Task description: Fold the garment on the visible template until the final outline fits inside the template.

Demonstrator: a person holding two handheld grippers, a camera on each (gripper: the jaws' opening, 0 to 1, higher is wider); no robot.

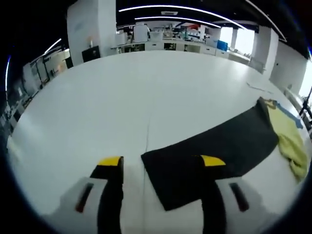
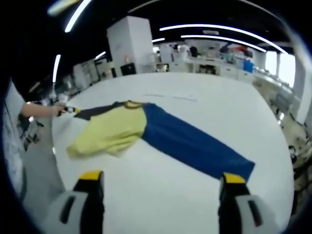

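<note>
Left tongs (image 1: 161, 161) hang wide open over the white bench (image 1: 146, 92), gripping nothing; the near corner of the dark rectangular template sheet (image 1: 209, 146) lies under the right-hand tip, and the crumpled yellow fabric garment (image 1: 290, 136) sits well off at the sheet's far end. Right tongs (image 2: 162, 176) gape open too, empty: the garment lies ahead and left of them, and the sheet, blue here, runs toward the right-hand tip.
</note>
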